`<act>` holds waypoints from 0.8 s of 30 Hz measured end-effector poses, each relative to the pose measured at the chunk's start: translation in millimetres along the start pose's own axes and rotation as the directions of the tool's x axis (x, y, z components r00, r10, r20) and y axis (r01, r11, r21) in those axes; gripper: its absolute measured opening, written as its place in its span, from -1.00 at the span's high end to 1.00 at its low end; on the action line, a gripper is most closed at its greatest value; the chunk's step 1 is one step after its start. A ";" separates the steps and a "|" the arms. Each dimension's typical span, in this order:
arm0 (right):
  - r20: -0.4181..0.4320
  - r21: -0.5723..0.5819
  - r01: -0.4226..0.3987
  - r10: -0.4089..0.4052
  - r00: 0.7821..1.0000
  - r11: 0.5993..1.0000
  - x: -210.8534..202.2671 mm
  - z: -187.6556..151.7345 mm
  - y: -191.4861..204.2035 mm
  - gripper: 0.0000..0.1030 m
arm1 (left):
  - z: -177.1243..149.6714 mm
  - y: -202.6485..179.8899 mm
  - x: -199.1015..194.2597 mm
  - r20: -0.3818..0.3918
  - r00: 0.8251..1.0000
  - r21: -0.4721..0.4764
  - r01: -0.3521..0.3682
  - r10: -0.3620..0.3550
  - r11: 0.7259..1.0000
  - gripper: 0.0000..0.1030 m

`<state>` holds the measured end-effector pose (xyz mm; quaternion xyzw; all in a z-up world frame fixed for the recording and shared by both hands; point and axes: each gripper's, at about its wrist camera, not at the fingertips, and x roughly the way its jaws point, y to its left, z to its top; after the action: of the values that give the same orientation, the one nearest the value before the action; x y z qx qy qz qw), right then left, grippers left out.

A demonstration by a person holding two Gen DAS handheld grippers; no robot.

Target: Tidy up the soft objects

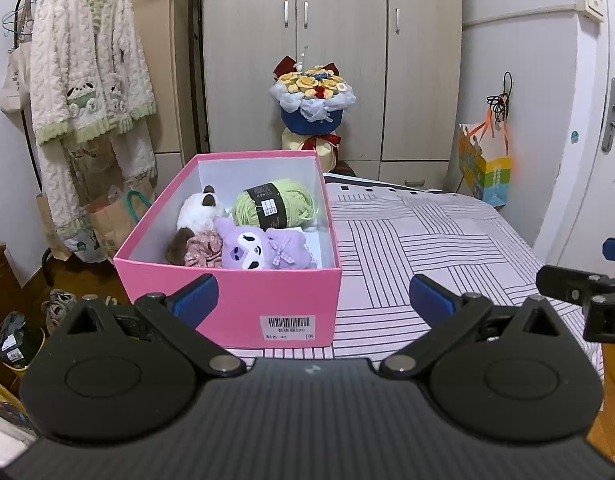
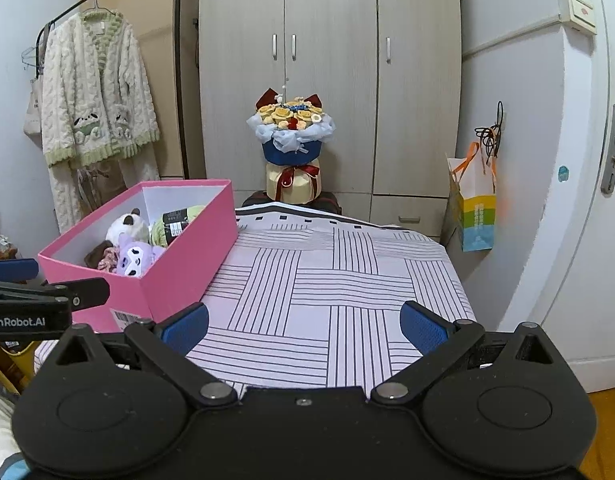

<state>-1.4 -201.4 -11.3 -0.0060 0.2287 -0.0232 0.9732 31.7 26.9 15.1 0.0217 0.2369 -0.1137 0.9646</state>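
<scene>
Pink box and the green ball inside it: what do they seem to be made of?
The pink box looks like matte paperboard: flat stiff walls, sharp edges, white lining, a barcode sticker on its end. The green ball looks like wound yarn, probably acrylic or wool: soft parallel strands under a dark paper band.

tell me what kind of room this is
Most likely a bedroom: a bed under a pink sheet with black line blocks, a tall pale wood-grain wardrobe behind it, and a fluffy cream-and-green pyjama set hanging on a black clothes rail.
</scene>
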 end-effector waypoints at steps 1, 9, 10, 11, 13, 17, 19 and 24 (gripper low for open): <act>-0.001 -0.003 0.004 -0.004 1.000 1.000 0.4 -0.4 -0.1 -1.00 | -0.5 -0.1 0.8 -0.001 1.000 0.002 -0.003 0.003 1.000 -1.00; 0.017 -0.006 0.047 -0.047 0.999 0.999 -3.6 -4.4 -2.7 -1.00 | -5.0 -0.9 1.1 0.012 1.000 0.017 -0.023 0.023 1.000 -1.00; 0.020 -0.004 0.048 -0.048 0.999 0.999 -3.8 -4.8 -3.1 -1.00 | -5.4 -0.5 0.9 0.017 0.999 0.020 -0.028 0.028 0.999 -1.00; 0.023 -0.002 0.050 -0.050 0.999 0.999 -4.0 -5.2 -3.3 -1.00 | -5.8 -0.7 0.7 0.022 0.999 0.025 -0.035 0.035 0.999 -1.00; 0.029 -0.001 0.057 -0.057 0.998 0.998 -4.2 -6.1 -3.7 -1.00 | -6.9 -1.2 0.5 0.027 0.999 0.030 -0.048 0.047 0.998 -1.00; 0.048 -0.004 0.085 -0.085 0.995 0.996 -4.7 -7.6 -1.9 -1.00 | -7.7 -0.5 0.9 0.035 0.997 0.030 -0.073 0.072 0.997 -1.00; 0.059 -0.006 0.099 -0.099 0.993 0.995 -5.1 -7.9 -1.3 -1.00 | -9.2 -1.5 0.7 0.041 0.995 0.040 -0.091 0.089 0.995 -1.00; 0.076 -0.017 0.124 -0.122 0.990 0.992 -6.7 -8.7 0.4 -1.00 | -9.7 -2.5 0.5 0.050 0.990 0.069 -0.135 0.132 0.988 -1.00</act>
<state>-11.2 -200.7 -16.2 -0.0313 0.1918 -0.0804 0.9776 27.2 25.3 6.3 0.0699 0.2089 -0.0580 0.9737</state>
